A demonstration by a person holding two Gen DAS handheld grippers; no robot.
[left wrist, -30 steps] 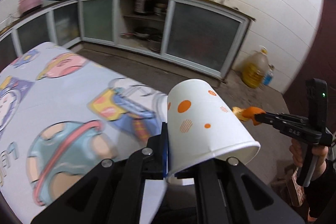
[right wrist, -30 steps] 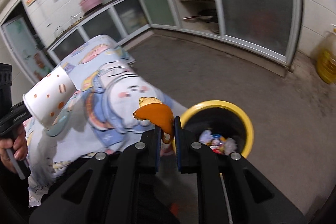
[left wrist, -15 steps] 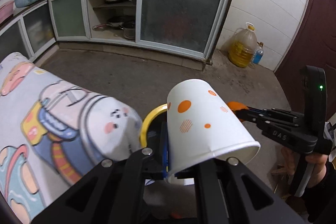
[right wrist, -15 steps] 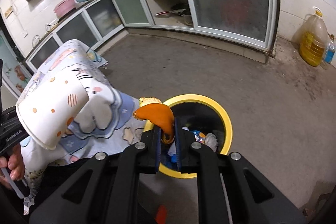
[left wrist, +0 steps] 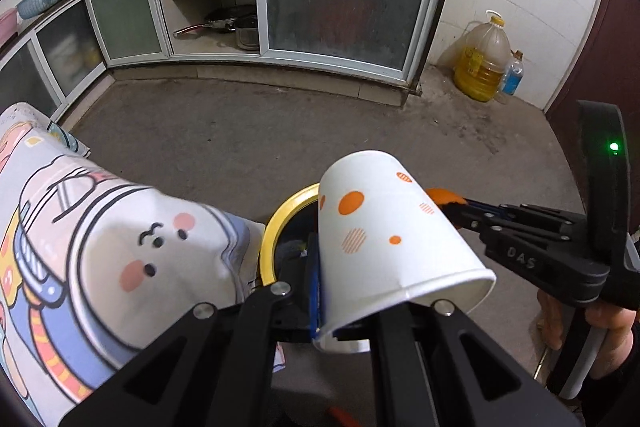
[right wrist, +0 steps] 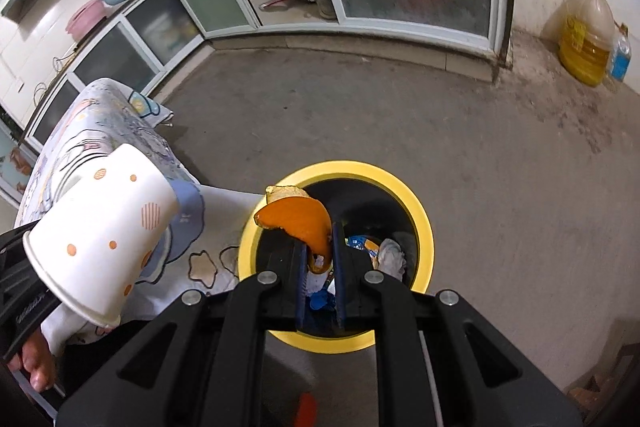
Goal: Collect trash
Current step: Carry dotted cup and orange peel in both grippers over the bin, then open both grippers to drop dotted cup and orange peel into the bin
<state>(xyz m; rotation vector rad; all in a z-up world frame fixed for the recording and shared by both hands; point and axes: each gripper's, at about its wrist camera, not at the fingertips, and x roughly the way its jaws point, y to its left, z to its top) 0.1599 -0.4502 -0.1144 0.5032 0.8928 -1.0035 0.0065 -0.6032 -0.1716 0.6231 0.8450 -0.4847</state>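
Both grippers have descended toward the yellow-rimmed bin (right wrist: 424,227), now larger at frame centre. The right gripper (right wrist: 320,267) pinches orange peel (right wrist: 296,221) over its mouth; the left gripper (left wrist: 344,311) clamps the paper cup's (left wrist: 384,243) wall beside it. Release appears imminent.

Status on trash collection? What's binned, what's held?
Done: some trash already lies in the yellow-rimmed bin. In hand: left gripper pinches the paper cup by its wall; right gripper clamps the orange peel over the bin. Left: release both.
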